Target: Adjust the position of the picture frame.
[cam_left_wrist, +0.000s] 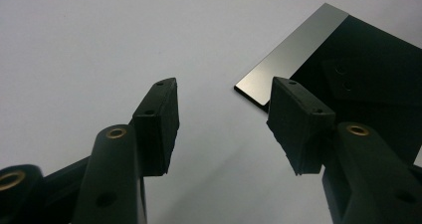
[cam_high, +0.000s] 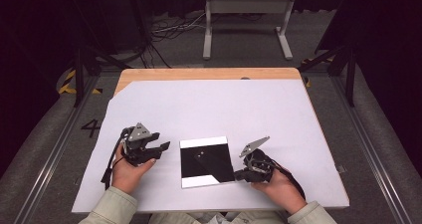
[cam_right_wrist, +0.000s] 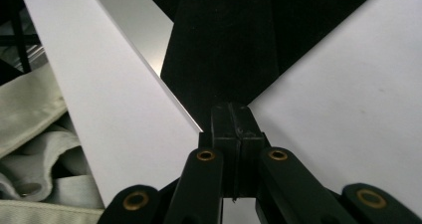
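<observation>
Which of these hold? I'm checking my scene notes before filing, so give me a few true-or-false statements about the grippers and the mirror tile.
1. The left gripper has its jaws apart. True.
2. The left gripper holds the mirror tile. False: nothing is between its pads; the tile lies beyond its tips in the left gripper view.
3. The right gripper has its jaws shut together. True.
4. The tile stands upright on its edge. False: it lies flat on the white sheet.
5. The right gripper's tips are at a corner of the tile. True, as the right gripper view shows; whether they pinch it I cannot tell.
6. The tile lies at the far edge of the sheet. False: it lies near the person, between the two hands.
</observation>
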`<state>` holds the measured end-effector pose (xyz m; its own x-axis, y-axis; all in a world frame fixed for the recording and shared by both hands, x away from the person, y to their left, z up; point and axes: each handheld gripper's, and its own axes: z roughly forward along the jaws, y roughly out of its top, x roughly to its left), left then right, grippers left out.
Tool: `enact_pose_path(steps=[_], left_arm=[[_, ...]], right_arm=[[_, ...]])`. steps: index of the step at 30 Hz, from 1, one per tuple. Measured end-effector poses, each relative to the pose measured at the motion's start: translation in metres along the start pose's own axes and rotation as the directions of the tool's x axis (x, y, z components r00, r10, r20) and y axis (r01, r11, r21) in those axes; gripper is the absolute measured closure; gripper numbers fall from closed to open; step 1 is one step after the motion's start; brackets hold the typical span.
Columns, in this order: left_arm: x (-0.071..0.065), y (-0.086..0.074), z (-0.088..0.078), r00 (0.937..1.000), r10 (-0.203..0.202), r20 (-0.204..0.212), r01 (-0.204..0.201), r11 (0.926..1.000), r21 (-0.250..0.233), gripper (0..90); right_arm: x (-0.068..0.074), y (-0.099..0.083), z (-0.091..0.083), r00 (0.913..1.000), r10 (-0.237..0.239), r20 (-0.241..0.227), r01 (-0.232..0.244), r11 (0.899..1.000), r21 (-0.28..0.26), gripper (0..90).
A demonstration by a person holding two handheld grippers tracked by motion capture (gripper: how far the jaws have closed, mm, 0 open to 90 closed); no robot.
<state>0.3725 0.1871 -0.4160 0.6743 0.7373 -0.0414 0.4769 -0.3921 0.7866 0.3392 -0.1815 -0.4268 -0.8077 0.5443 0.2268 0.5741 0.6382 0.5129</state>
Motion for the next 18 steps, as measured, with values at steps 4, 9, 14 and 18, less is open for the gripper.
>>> enact_pose_path(steps=[4, 9, 14, 18], left_arm=[[0.000, 0.000, 0.000, 1.0000, -0.002, 0.001, 0.002, 1.0000, -0.003, 46.5], [0.000, 0.001, 0.001, 1.0000, -0.003, 0.007, 0.003, 1.0000, -0.003, 46.5], [0.000, 0.002, 0.002, 0.9999, -0.003, 0.010, 0.003, 1.0000, -0.005, 46.5], [0.000, 0.003, 0.002, 0.9999, -0.002, 0.012, 0.002, 0.9999, -0.013, 46.5]], right_arm=[[0.006, 0.002, 0.003, 0.9997, -0.026, 0.003, 0.026, 1.000, 0.001, 90.0], [0.007, 0.001, 0.004, 0.9997, -0.025, 0.000, 0.025, 1.000, -0.006, 90.0], [0.011, 0.002, 0.007, 0.9989, -0.047, -0.005, 0.047, 0.999, -0.014, 90.0], [0.014, 0.003, 0.004, 0.9972, -0.074, 0.013, 0.074, 0.997, -0.021, 90.0]])
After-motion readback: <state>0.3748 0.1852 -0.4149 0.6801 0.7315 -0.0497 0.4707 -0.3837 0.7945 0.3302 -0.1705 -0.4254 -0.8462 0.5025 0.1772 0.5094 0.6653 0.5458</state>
